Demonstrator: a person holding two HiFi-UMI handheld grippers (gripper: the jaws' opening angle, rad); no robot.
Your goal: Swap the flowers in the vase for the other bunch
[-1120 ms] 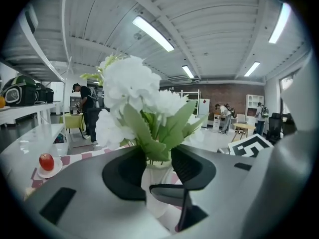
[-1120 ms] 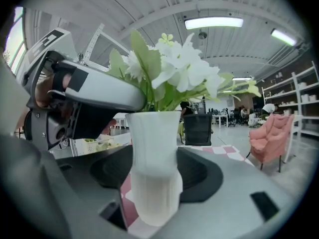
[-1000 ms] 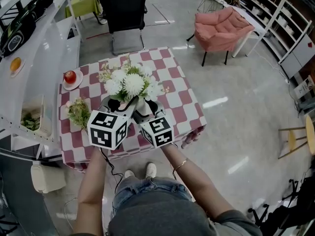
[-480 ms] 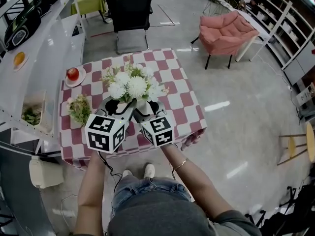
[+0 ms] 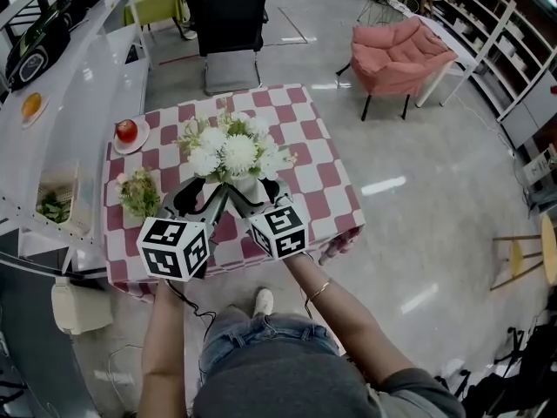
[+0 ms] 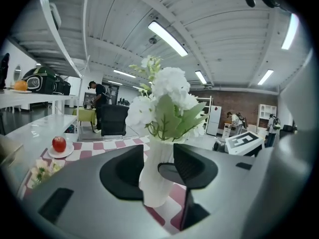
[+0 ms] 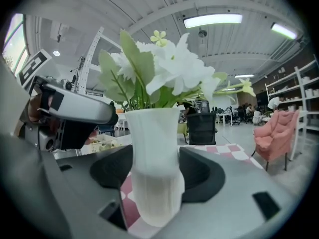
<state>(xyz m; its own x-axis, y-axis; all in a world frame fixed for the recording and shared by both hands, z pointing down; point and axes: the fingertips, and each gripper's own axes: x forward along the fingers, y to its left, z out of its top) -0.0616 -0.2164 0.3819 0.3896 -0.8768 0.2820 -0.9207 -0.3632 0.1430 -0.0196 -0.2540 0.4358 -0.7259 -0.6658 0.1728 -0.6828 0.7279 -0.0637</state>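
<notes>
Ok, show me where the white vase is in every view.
Head view: white vase, mid-table, beneath the white flowers.
Left gripper view: vase lower centre, close up.
Right gripper view: vase lower centre, close up.
Shared landmark: black chair beyond the table.

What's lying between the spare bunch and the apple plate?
Nothing: the head view shows only bare checked tablecloth between the spare bunch and the apple plate.

You have one vase (image 5: 247, 186), one white bunch (image 5: 231, 151), one small bunch (image 5: 139, 194), one apple (image 5: 127, 131), one plate (image 5: 121, 149), one desk (image 5: 322, 181).
</notes>
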